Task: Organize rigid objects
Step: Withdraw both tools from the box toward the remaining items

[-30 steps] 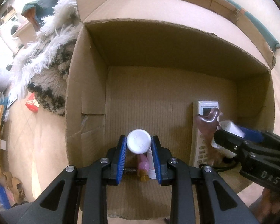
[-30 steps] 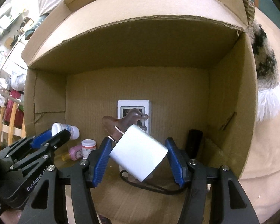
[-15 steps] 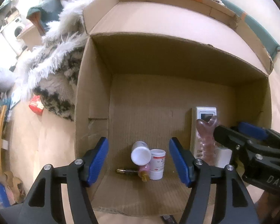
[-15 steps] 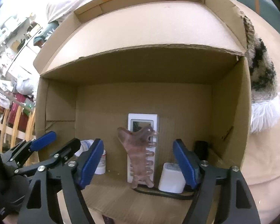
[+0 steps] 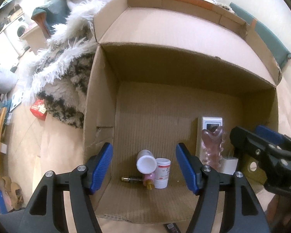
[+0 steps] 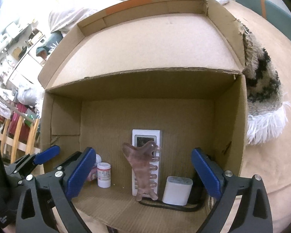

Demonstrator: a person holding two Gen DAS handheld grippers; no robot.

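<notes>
— Where's the left wrist camera looking from?
— Just behind its own blue fingers [image 5: 101, 169], tipped steeply down into the cardboard box [image 5: 99, 104], close above the near edge; the fluffy rug [image 5: 64, 73] fills its left side.
— And the right one?
— Same steep downward look, close in, from further right; its fingers [image 6: 205, 172] frame the box [image 6: 229, 116].
— Any overlap?
— Plenty: both see the box floor, the white remote [image 5: 211, 124] [image 6: 146, 136], the pink comb [image 5: 212, 145] [image 6: 142, 165], and each other's gripper [image 5: 261, 149] [image 6: 38, 157] at the edge.
</notes>
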